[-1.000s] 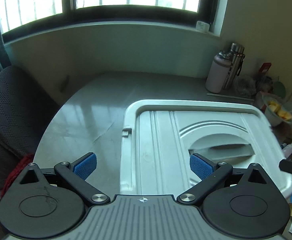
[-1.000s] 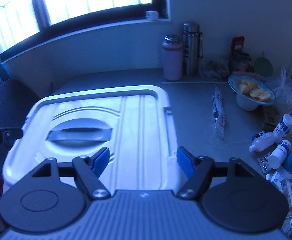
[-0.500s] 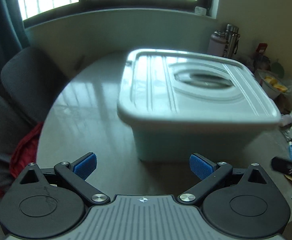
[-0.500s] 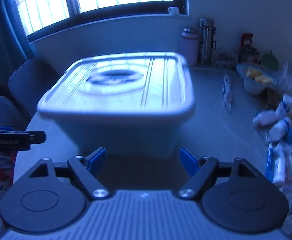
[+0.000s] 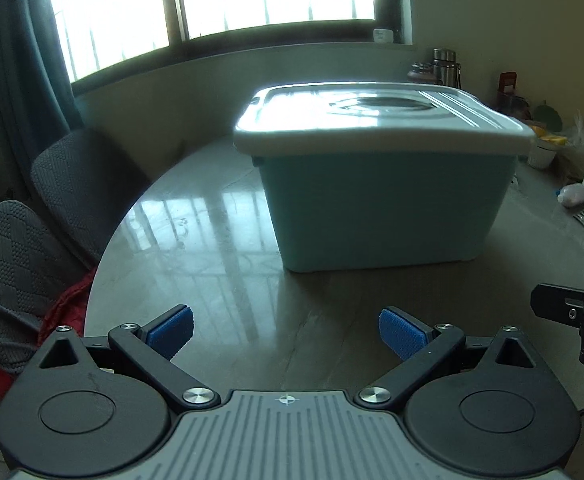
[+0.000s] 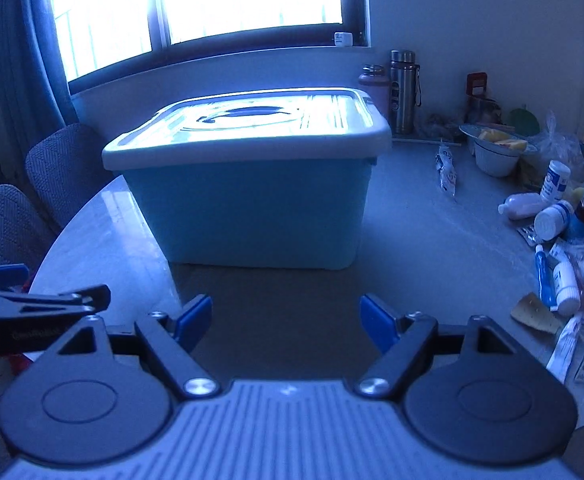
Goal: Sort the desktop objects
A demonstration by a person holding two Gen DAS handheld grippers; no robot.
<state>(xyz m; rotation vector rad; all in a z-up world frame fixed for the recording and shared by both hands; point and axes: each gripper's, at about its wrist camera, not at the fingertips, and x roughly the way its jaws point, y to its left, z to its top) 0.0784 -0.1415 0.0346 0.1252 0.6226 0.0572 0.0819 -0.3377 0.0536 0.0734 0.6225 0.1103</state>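
Observation:
A teal storage box [image 5: 383, 204] with a closed white lid [image 5: 379, 116] stands on the round marble table [image 5: 212, 240]; it also shows in the right wrist view [image 6: 252, 208]. My left gripper [image 5: 286, 334] is open and empty, low over the table's near edge, well short of the box. My right gripper [image 6: 286, 320] is open and empty, likewise in front of the box. A pile of white medicine bottles [image 6: 551, 216], tubes and packets [image 6: 571, 344] lies at the table's right side.
Two flasks [image 6: 403, 88] stand behind the box by the wall. A bowl of fruit [image 6: 495, 152] and a plastic bag [image 6: 559, 140] sit at the back right. A sachet [image 6: 445, 172] lies right of the box. Grey chairs [image 5: 72, 184] stand at the left.
Both grippers have pulled back and dropped from above the box lid to table height in front of the box. Both stayed open.

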